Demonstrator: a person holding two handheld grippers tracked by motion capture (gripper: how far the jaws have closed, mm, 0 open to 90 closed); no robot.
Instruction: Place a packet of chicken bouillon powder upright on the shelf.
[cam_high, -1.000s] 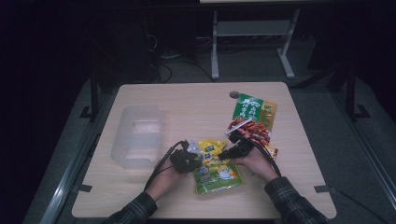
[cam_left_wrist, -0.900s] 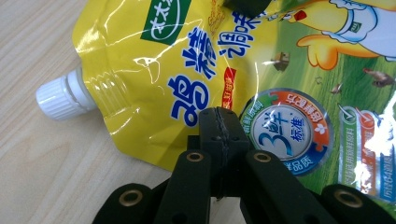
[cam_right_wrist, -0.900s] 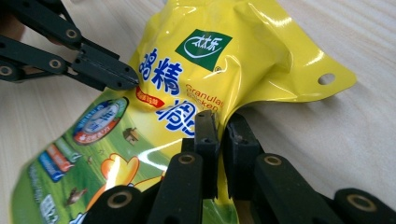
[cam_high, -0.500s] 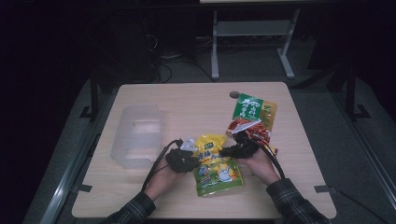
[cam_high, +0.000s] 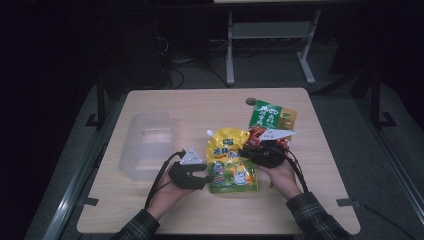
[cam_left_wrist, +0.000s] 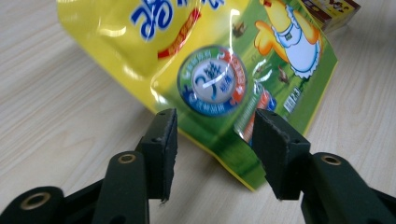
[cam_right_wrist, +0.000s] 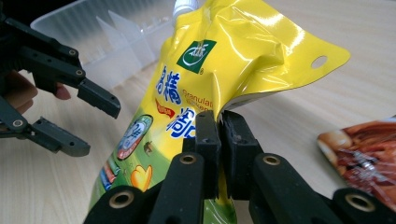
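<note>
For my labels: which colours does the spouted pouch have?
The spouted pouch is yellow above, green below; right gripper view shows it best.

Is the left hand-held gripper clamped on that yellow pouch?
No. In its own view the left hand-held gripper has its jaws standing apart, and the yellow pouch lies beyond them untouched by either pad.

The right gripper pinched the edge of a yellow pouch above a wooden table, with the left gripper gaping beside a clear bin.
</note>
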